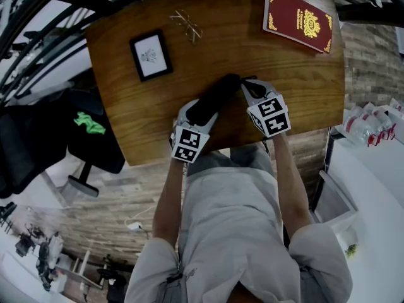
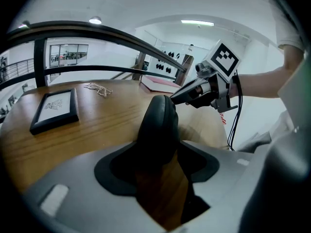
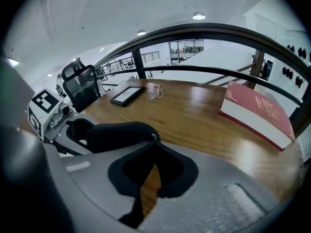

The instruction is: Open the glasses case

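Black glasses case (image 1: 213, 98), gold-emblemed red book (image 1: 287, 11)

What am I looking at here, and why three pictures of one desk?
No robot: a person holds a two-jaw gripper in each hand. One picture comes from a camera on the head, looking down; the other two ride on the grippers. On the wooden table lie a framed picture, wire glasses and a red book. The left gripper clamps one end of a black glasses case; the right gripper pinches its other end, tips together.
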